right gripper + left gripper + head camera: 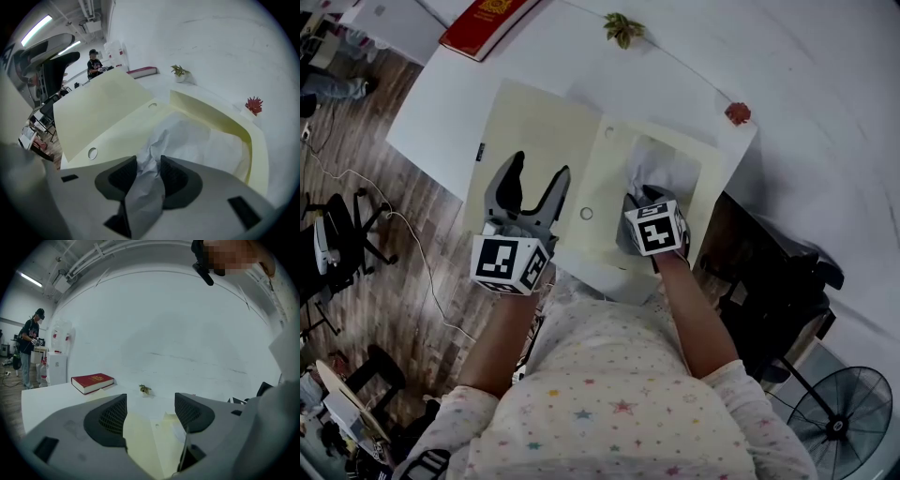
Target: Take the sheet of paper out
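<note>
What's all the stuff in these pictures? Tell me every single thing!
table: one, white, under everything
folder: one, pale yellow, lying open on the table
sheet of paper: one, white and crumpled, in the folder's right half
book: one, red, at the table's far left corner
green plant: one, small, on the table beyond the folder
red plant: one, small, on the table by the folder's far right corner
fan: one, black, on the floor at the right
person: one, dark clothes, standing far off at the left
left tool: one, grey, open and empty, over the folder's left half
right tool: one, grey, shut on the sheet of paper
</note>
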`<state>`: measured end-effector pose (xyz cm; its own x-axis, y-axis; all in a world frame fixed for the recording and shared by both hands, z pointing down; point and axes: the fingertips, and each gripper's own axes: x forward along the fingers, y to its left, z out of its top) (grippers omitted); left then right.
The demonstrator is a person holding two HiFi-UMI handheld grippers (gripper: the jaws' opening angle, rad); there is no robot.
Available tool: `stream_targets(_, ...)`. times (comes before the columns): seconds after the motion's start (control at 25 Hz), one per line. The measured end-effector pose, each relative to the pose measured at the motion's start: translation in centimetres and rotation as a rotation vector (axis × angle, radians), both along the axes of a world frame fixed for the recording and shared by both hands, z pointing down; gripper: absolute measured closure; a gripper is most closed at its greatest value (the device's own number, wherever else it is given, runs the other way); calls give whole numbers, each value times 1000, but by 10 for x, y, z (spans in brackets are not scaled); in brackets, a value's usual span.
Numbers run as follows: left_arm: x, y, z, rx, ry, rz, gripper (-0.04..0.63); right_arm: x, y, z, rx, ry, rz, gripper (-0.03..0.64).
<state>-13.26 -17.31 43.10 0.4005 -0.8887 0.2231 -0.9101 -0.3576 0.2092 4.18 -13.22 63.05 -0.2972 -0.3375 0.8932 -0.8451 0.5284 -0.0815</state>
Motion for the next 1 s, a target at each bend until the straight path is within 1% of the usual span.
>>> stream_targets(0.2,-6,4,0,-3,6,-14,299,-2,-2,-4,-4,-52,19,483)
stream_targets(0.36,-8,5,-3,2,8,-20,299,-3,-3,-5,-3,-57,15,497)
stream_targets(0.6,-11,9,-8,10,3,-30,299,-5,-4,-8,-3,-73,6,537)
stream_targets(0.8,-12,12,-11,15,0,-34,299,-5,-8,-15,18,-95,5,568)
stream_targets(1.0,-12,14,-15,23,-2,-37,299,-6,-12,-27,50,-118,5,583)
